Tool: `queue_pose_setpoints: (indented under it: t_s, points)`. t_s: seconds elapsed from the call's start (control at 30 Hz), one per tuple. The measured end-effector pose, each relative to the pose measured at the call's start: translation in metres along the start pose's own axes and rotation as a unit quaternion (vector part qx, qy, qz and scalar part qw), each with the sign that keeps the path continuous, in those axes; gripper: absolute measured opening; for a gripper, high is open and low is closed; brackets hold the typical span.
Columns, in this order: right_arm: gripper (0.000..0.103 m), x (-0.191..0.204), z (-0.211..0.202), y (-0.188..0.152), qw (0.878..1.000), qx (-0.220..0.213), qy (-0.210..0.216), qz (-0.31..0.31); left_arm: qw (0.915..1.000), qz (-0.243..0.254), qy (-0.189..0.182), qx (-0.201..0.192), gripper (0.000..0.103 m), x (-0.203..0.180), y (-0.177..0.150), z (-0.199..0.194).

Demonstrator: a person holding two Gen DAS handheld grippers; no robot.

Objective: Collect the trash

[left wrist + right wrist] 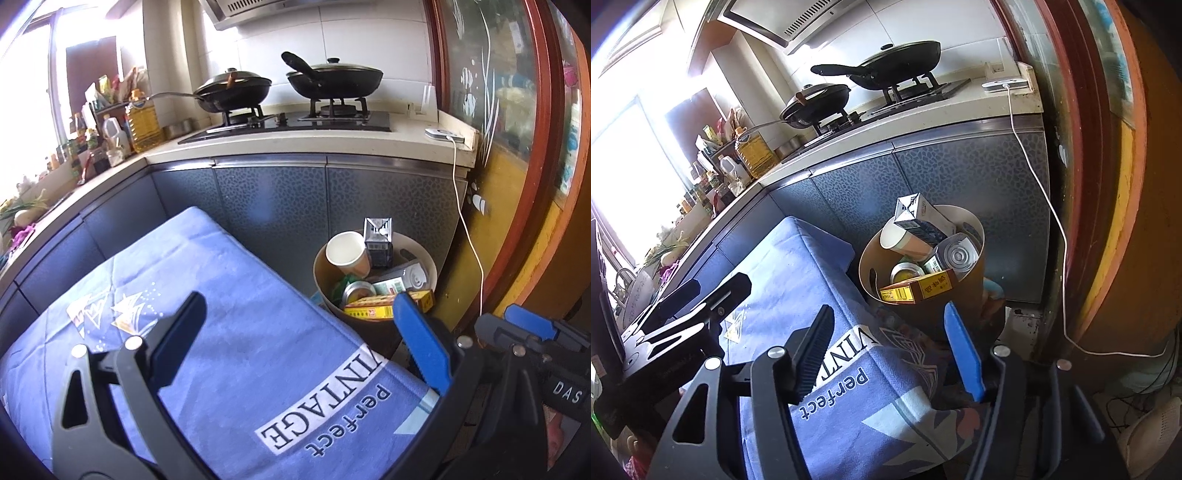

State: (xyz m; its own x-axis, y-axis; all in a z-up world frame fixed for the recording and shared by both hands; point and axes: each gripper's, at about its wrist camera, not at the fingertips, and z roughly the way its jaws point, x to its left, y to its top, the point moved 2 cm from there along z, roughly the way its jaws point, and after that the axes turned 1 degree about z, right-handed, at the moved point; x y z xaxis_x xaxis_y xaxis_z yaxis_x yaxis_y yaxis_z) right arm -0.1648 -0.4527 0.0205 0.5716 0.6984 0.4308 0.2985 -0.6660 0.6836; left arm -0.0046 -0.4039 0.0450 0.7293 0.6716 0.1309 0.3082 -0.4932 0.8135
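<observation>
My right gripper (886, 350) and left gripper (295, 339), both open and empty, hover beside the bin (868, 269); its heaped trash—box (916, 290), carton (916, 216), seemingly loose—could topple if I nudge it.

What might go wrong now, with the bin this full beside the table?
1. The trash bin is heaped: the milk carton and paper cup stand above the rim, so a nudge may tip them out.
2. The white cable hangs beside the bin and could snag.
3. The yellow box lies across the top, leaving little room.
</observation>
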Motion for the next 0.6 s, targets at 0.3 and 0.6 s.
queue_pose_setpoints:
  t_s: [0.3, 0.6]
  points:
    - [0.072, 0.003, 0.006, 0.003, 1.0, 0.011, -0.02, -0.003, 1.0, -0.004, 0.001, 0.007, 0.097, 0.001, 0.003, 0.01]
    - [0.074, 0.006, 0.012, 0.003, 1.0, 0.014, -0.018, -0.005, 1.0, 0.003, 0.004, 0.004, 0.097, 0.002, 0.003, 0.012]
